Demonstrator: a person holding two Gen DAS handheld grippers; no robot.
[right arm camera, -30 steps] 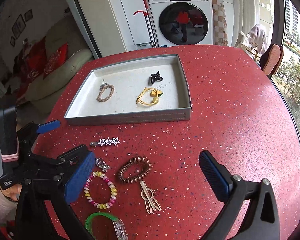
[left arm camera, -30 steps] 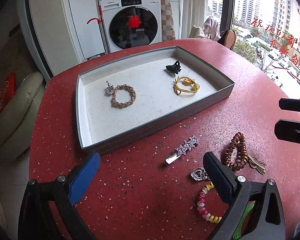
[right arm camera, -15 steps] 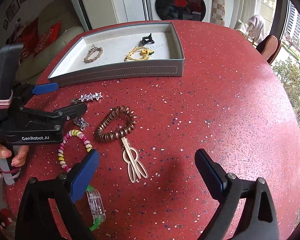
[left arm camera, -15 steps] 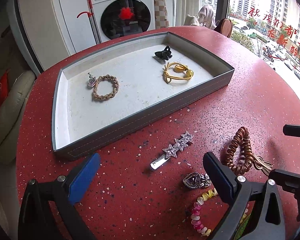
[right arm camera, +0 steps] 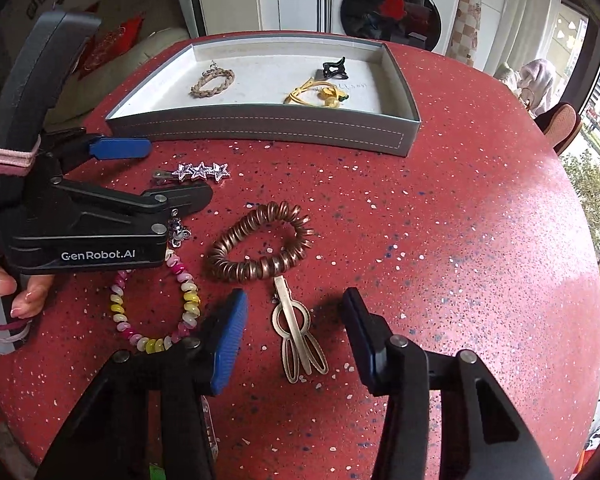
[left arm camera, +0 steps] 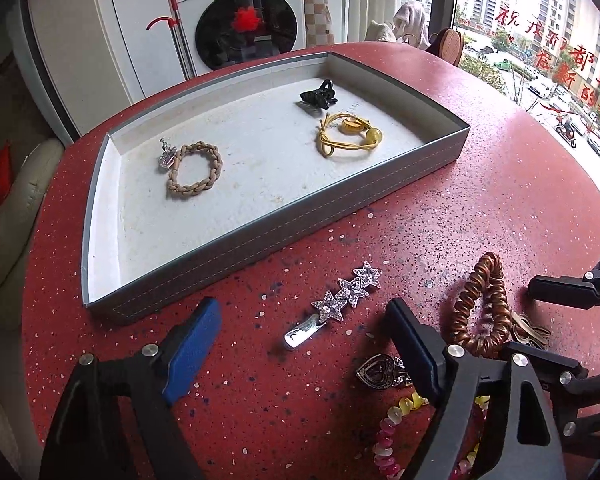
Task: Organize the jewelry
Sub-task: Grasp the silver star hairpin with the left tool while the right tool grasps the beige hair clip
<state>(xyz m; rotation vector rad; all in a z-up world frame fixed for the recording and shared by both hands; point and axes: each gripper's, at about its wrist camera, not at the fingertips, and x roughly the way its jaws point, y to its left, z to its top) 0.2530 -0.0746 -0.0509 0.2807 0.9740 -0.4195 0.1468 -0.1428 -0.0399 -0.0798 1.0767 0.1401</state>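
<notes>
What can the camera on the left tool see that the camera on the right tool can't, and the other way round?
Only the left camera shows the window lettering and the city street outside. Only the right camera shows the person's hand gripping the left tool's handle, and the whole gold clip lying between the right tool's open fingers. Both show the grey tray, the star clip, the copper coil tie, the bead bracelet and the washing machine.

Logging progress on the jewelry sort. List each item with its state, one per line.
Tray: holds four pieces.
Star clip: on table, untouched.
Coil tie: on table.
Gold clip: on table, between right gripper fingers.
Bead bracelet: on table.
Left gripper: open, empty.
Right gripper: open, empty.
</notes>
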